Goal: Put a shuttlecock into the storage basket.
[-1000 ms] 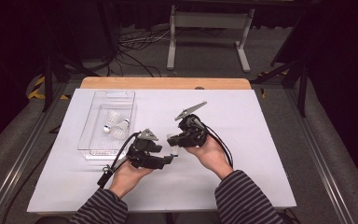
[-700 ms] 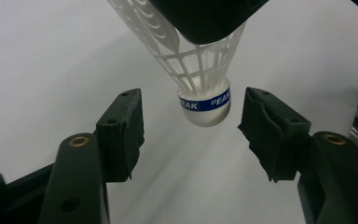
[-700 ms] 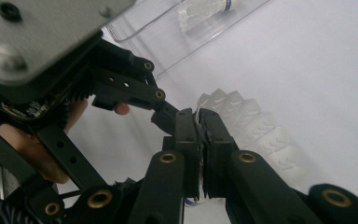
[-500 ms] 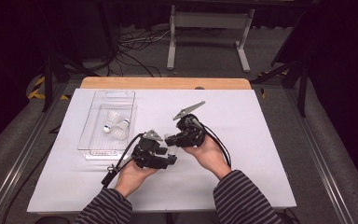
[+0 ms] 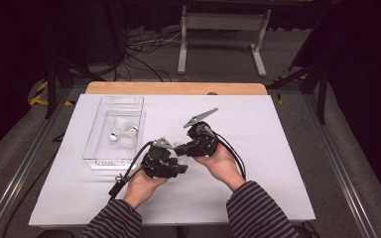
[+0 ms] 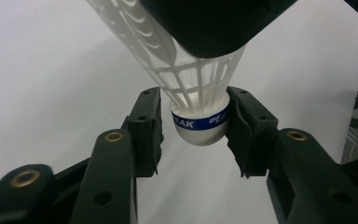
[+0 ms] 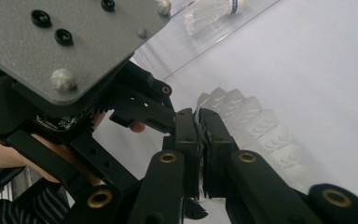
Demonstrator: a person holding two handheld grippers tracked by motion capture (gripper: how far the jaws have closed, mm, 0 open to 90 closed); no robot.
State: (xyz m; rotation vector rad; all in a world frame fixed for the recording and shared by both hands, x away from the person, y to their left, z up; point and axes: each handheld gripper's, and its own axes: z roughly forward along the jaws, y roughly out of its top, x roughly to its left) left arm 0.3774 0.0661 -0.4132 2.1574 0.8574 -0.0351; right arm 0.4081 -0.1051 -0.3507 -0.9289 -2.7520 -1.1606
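A tray (image 5: 97,133) holding two shuttlecocks (image 5: 121,133) lies left on the table (image 5: 278,148); both tongs meet just right of it.

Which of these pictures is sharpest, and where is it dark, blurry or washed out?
Left gripper view: sharpest, with the blue band on the shuttlecock readable; the white table looks evenly lit. Right gripper view: the grey plate up close is soft, and the table is pale and washed out. High view: the white table is bright, the room around it nearly black.
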